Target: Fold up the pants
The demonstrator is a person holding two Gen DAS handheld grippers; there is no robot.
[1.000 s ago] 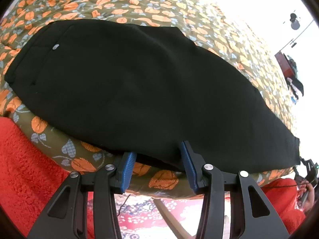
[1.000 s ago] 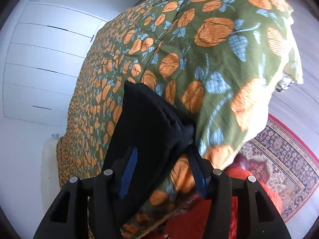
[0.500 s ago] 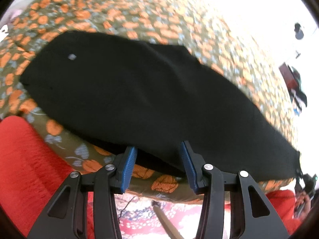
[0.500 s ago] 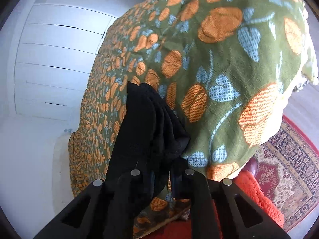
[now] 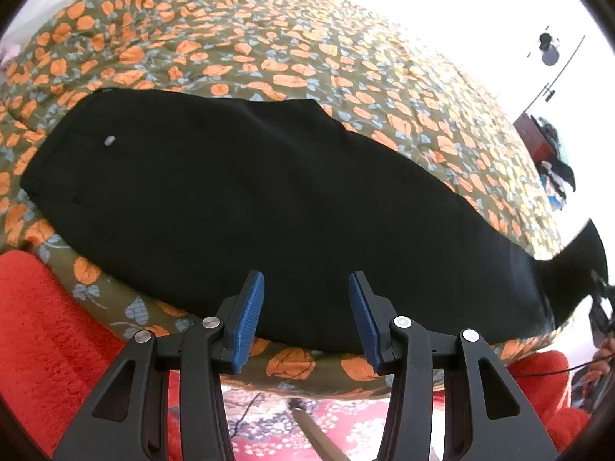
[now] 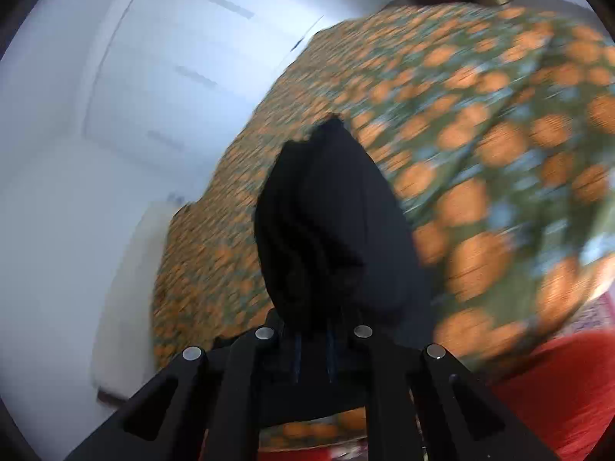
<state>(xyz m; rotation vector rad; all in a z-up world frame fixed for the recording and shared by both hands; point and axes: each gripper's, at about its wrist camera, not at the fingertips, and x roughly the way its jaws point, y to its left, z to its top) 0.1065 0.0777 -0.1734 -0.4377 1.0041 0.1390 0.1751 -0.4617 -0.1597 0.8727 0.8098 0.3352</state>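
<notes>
The black pants (image 5: 269, 199) lie lengthwise across the bed, waistband at the left, legs running right. My left gripper (image 5: 306, 319) is open, its blue pads above the pants' near edge at mid-length, not holding anything. The leg end at the far right (image 5: 576, 269) is lifted off the bed. In the right wrist view my right gripper (image 6: 313, 345) is shut on the pants' leg end (image 6: 330, 230), which bunches up from the closed jaws; this view is motion-blurred.
The bed carries a green blanket with orange flowers (image 5: 346, 57). A red fleece blanket (image 5: 34, 326) hangs at the near edge. A patterned rug (image 5: 269, 434) lies on the floor below. White wardrobe doors (image 6: 173, 77) stand beyond the bed.
My right gripper closed on the leg end and lifted it off the bed. My left gripper stayed open and rose slightly above the pants' near edge.
</notes>
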